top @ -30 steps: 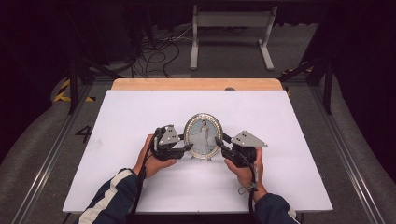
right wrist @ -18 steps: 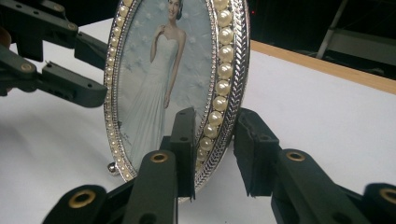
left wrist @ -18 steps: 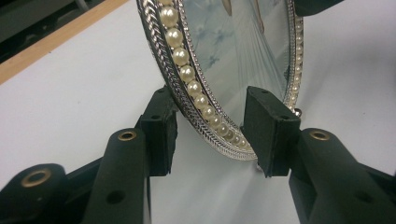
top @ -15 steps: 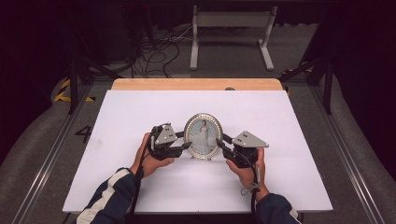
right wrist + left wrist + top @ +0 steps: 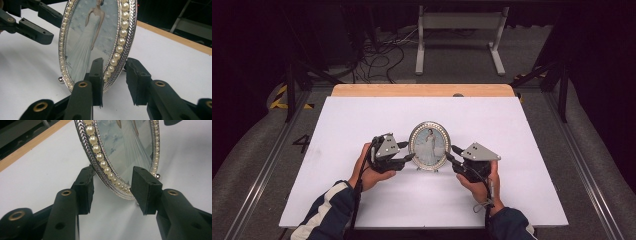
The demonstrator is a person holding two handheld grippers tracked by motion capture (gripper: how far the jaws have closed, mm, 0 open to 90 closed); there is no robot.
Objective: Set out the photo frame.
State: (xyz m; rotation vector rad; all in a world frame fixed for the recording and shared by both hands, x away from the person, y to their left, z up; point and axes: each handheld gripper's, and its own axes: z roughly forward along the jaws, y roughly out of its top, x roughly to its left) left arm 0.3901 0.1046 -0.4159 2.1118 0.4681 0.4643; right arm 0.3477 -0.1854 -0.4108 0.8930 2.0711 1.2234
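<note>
Oval picture frame [image 5: 429,145], silver with a ring of pearl beads round a portrait, stands upright near the middle of the white desk [image 5: 512,125], a little toward the near edge, with a gripper at each side of its lower rim. Nearest the person, a hand carries each tool in from the near edge. The left gripper [image 5: 408,151] straddles the frame's lower left rim: in the left gripper view its jaws have just been opening, and the beaded edge [image 5: 105,167] runs between the two pads [image 5: 145,190] with a gap on both sides, so nothing is clamped. The right gripper [image 5: 451,152] does the same at the lower right; in the right gripper view one pad [image 5: 96,77] lies in front of the glass and may brush the rim, the other [image 5: 136,80] stands clear behind, and its jaws too have just been opening. The step looks like letting go of a frame just stood up. To do it well, I judge both sets of jaws should widen evenly until the pads are free of the beads, then draw straight back along the desk, away from the rim, without dragging a pad across the edge, since a light frame on a small foot [image 5: 60,79] could tip or swivel. Beyond the frame the desk runs bare to its wooden far edge [image 5: 422,90].
</note>
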